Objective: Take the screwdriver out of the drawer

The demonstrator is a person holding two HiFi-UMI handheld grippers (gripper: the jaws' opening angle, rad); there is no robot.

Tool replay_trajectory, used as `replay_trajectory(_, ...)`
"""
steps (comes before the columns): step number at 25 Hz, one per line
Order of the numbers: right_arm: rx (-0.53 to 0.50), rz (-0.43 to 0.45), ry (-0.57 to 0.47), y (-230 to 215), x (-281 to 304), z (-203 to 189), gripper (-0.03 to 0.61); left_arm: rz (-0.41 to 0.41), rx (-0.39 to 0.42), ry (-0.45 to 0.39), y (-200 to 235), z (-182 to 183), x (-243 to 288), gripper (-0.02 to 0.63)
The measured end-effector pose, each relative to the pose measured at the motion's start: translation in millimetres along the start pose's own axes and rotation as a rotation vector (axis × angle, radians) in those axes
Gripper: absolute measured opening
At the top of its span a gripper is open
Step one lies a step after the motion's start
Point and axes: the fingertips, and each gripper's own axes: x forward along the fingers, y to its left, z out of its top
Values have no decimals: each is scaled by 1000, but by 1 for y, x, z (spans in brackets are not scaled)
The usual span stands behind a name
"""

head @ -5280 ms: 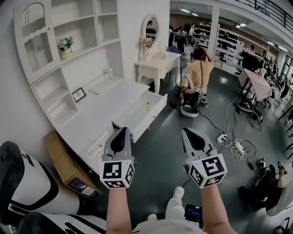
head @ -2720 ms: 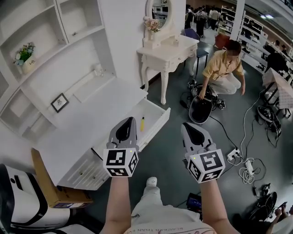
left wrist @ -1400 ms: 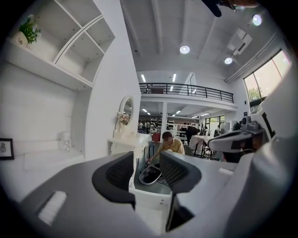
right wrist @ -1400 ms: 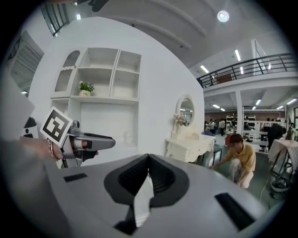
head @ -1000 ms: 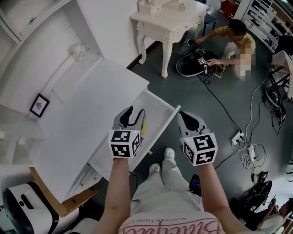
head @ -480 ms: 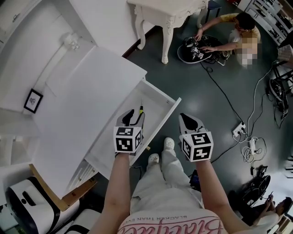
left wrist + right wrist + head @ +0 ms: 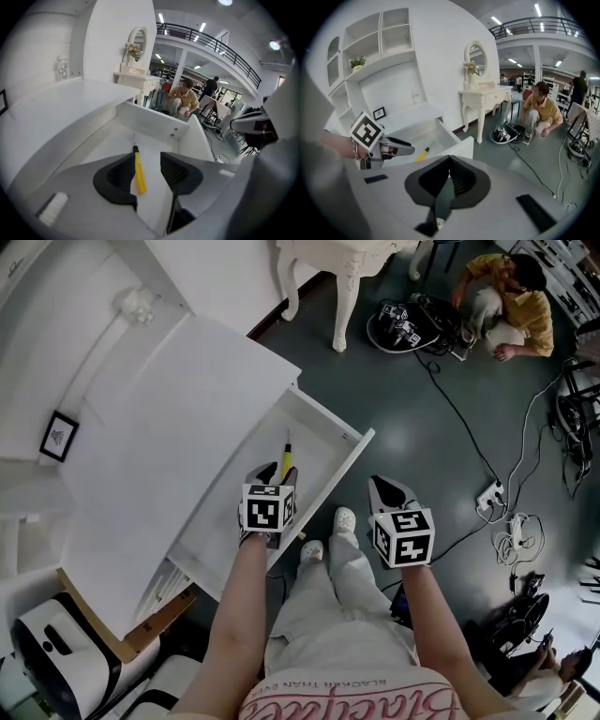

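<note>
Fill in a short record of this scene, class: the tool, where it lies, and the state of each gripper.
Tool: yellow-handled screwdriver
Location: flat on the bottom of the open white drawer
Left gripper: open, jaws either side of the handle
Right gripper: shut, empty, beside the drawer
Task state: screwdriver not yet lifted

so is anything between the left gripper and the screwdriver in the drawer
Nothing visible does. The left gripper has its jaws apart, and the yellow screwdriver lies on the bare floor of the open drawer, showing in the gap between them.
</note>
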Motion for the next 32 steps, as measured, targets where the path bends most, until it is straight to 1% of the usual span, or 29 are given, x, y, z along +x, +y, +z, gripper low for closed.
replay_trajectory(8,-9,12,33,0,6,-5,8,10,-52,94,10,-14,39,169)
replay_trajectory(12,-16,19,42,1,9,-4,8,26,-59,143,15,-21,52,169)
replay_trajectory(16,-24,23,50,0,12,-3,8,42,-69,160,19,-24,60,163)
replay_trajectory(19,-21,21,57,-4,14,-4,8,64,-62,187,22,-35,72,149)
replay_trajectory(21,-19,24,61,-6,15,-4,8,98,-48,205,26,-41,76,113)
replay_trajectory(22,-22,25,62,-6,15,-3,8,114,-43,211,28,-42,76,91)
replay_trajectory(23,-25,26,62,-7,16,-3,8,122,-44,215,29,-42,76,89)
replay_trajectory(27,-30,27,56,-11,18,4,8,98,-70,228,26,-42,74,84)
replay_trajectory(32,-38,41,42,-13,18,14,8,98,-67,216,28,-38,70,84)
